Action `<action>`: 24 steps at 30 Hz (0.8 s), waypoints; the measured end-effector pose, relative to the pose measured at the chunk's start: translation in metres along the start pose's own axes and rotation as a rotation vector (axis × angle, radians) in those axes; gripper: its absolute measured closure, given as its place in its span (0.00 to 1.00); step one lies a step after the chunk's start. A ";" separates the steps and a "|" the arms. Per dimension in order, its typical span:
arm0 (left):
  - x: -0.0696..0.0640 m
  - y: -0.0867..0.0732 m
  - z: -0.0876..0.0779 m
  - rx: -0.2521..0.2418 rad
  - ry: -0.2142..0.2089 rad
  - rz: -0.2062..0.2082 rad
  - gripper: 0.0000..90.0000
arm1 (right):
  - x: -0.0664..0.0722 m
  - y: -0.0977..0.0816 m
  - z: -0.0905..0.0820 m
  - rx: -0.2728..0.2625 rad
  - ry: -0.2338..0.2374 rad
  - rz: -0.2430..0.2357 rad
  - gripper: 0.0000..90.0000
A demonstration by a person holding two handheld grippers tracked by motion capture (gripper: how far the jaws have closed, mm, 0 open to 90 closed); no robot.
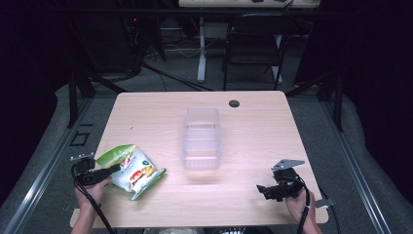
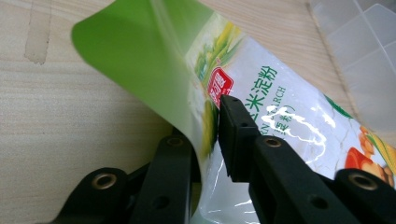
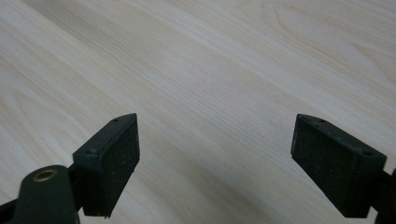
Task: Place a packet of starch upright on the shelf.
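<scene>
A green and white bag of corn starch [image 1: 131,170] lies near the table's front left corner, its green end curled upward. My left gripper [image 1: 109,171] comes at it from the left and is shut on that edge. In the left gripper view the two black jaws [image 2: 208,140] pinch the bag [image 2: 261,93] between their pads. My right gripper [image 1: 265,190] is near the front right of the table, jaws wide open. In the right gripper view it [image 3: 215,154] has only bare wood between its pads.
A clear plastic container [image 1: 201,138] with inner dividers stands in the middle of the light wooden table [image 1: 263,126]; its corner [image 2: 364,60] lies just beyond the bag. A black round grommet [image 1: 234,103] sits near the far edge. A folding chair [image 1: 253,44] stands behind the table.
</scene>
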State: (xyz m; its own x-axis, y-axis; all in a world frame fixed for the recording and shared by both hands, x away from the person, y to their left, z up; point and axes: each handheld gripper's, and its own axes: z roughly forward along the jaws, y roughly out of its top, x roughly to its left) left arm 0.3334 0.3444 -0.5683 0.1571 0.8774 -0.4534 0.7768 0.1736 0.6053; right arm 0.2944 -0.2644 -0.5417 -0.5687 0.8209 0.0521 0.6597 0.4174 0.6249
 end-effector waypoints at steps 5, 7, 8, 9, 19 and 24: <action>-0.004 0.000 0.001 0.002 0.014 0.001 0.98 | -0.001 -0.001 -0.002 -0.024 -0.009 0.014 0.16; -0.004 0.000 0.001 -0.001 0.012 0.000 0.99 | -0.002 -0.001 -0.001 -0.017 -0.005 0.017 0.16; -0.004 0.000 0.001 0.000 0.011 0.000 0.99 | -0.002 -0.001 0.001 -0.009 0.009 0.010 0.17; -0.005 0.000 0.000 0.002 0.014 0.002 0.99 | -0.001 -0.001 0.001 -0.003 -0.002 0.006 0.17; -0.009 0.001 -0.002 -0.018 0.008 0.022 1.00 | 0.003 0.001 0.000 0.015 -0.012 -0.022 0.17; -0.015 0.002 -0.007 -0.046 0.008 0.044 1.00 | 0.003 0.000 -0.003 0.007 -0.002 -0.029 0.16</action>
State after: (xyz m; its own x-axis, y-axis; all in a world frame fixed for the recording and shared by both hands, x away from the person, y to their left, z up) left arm 0.3288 0.3347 -0.5560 0.1857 0.8881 -0.4204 0.7403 0.1549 0.6542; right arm 0.2912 -0.2629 -0.5390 -0.5868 0.8091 0.0325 0.6464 0.4439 0.6205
